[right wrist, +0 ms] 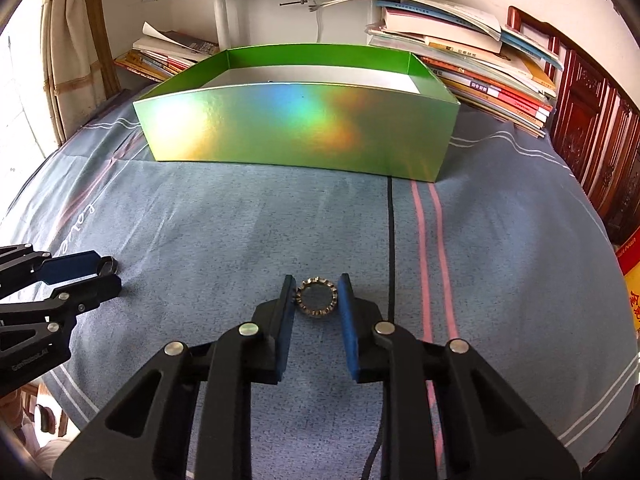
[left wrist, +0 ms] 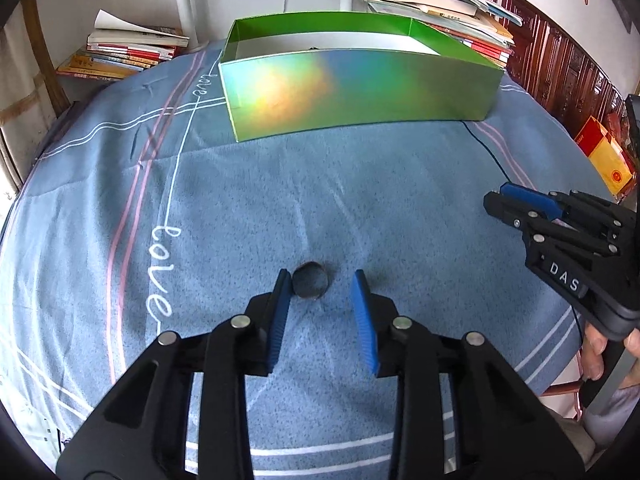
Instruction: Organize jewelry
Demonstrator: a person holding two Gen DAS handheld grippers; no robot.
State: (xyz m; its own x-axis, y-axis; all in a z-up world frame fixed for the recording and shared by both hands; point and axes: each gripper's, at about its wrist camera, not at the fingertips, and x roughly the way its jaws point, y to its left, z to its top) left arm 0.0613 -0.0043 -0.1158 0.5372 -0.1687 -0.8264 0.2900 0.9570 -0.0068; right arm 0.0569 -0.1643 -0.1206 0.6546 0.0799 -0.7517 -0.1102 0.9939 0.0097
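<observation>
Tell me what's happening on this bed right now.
A person holds two grippers over a blue bedsheet. The left gripper is open around a dark plain ring, which sits against one pad. The right gripper brackets a studded metal ring with its pads close on both sides. The open shiny green box stands ahead.

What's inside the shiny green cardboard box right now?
The shiny green cardboard box shows a pale floor with one tiny dark speck; its front wall hides the near floor, so contents there are unseen.
</observation>
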